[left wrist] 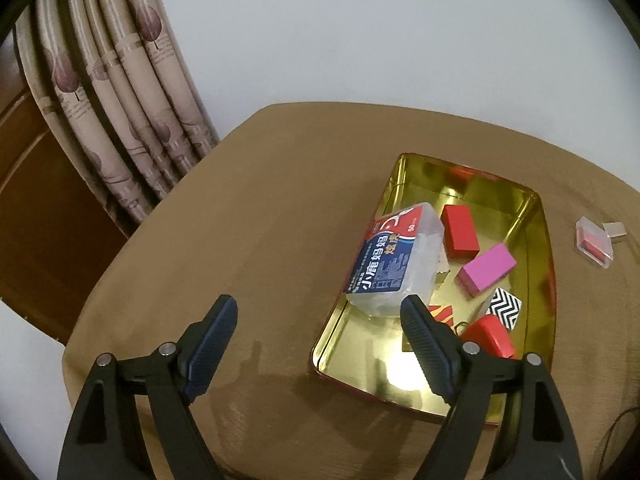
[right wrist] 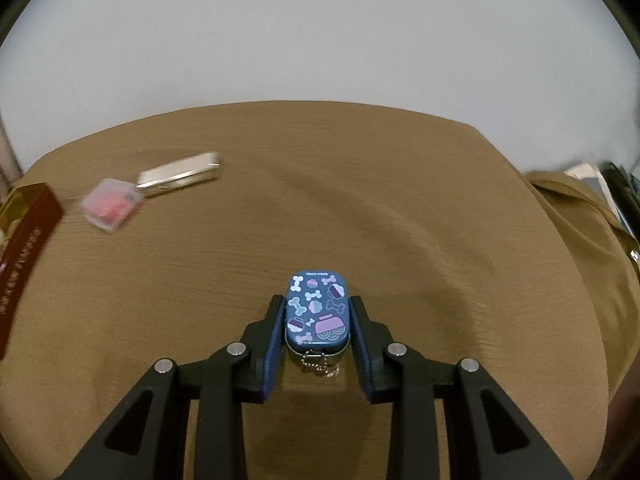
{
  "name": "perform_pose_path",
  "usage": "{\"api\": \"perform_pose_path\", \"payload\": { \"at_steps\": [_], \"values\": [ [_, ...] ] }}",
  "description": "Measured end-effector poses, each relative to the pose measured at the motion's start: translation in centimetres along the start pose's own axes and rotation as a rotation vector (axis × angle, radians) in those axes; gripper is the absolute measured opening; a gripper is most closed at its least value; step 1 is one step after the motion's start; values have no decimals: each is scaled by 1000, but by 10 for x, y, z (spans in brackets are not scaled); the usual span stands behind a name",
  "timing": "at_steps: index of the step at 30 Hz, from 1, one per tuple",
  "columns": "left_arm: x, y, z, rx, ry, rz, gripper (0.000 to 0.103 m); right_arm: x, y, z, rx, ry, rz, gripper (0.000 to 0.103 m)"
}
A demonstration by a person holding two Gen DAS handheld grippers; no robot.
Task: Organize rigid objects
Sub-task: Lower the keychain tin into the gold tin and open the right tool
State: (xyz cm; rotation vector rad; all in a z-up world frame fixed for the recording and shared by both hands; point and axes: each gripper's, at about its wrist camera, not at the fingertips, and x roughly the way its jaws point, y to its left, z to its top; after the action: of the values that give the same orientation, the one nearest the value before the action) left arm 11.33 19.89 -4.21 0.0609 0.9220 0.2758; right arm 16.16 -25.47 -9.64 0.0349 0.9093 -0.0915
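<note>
In the left wrist view a gold tin tray (left wrist: 532,220) with red outer walls lies on the brown table. It holds a clear floss box with a blue label (left wrist: 394,258), two red blocks (left wrist: 460,232), a pink block (left wrist: 486,268) and a zigzag card (left wrist: 504,306). My left gripper (left wrist: 320,314) is open and empty above the tray's near left edge. In the right wrist view my right gripper (right wrist: 318,308) is shut on a small blue tin with bone prints (right wrist: 318,310), held just above the table.
A small clear case with a red insert (left wrist: 594,242) (right wrist: 112,205) and a silver metal piece (left wrist: 614,229) (right wrist: 180,175) lie on the table right of the tray. The tray's red wall (right wrist: 28,248) shows at the far left. Curtains (left wrist: 120,100) hang behind the table.
</note>
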Motion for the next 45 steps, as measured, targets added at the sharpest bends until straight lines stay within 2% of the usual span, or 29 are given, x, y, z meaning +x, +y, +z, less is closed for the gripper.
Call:
{"api": "perform_pose_path", "payload": {
  "at_steps": [2,7,9,11,13,15,16,18,26,34,45],
  "values": [
    [0,0,0,1,1,-4,81,-2,11,3,-14,-3,21,31],
    [-2,-2,0,7,4,-4,81,-13,75,17,-107,-16,146,31],
    [-1,-2,1,10,6,-2,81,-15,85,19,-124,-18,163,31],
    [0,-1,1,10,14,-13,81,-23,125,20,-187,-26,219,31],
    [1,0,1,4,17,-13,81,-26,134,20,-201,-28,235,31],
    [1,2,2,0,16,-7,81,-37,161,23,-236,-34,292,31],
    [2,2,2,0,17,-5,81,-37,161,23,-236,-34,292,31],
    [3,5,3,-4,18,-1,81,-45,187,29,-279,-52,335,31],
    [7,18,8,-50,31,3,81,-61,248,37,-335,-67,421,31],
    [14,36,12,-151,61,8,81,-62,294,41,-401,-54,466,31],
    [24,45,13,-195,100,9,81,-27,346,42,-462,10,464,31]
  ]
}}
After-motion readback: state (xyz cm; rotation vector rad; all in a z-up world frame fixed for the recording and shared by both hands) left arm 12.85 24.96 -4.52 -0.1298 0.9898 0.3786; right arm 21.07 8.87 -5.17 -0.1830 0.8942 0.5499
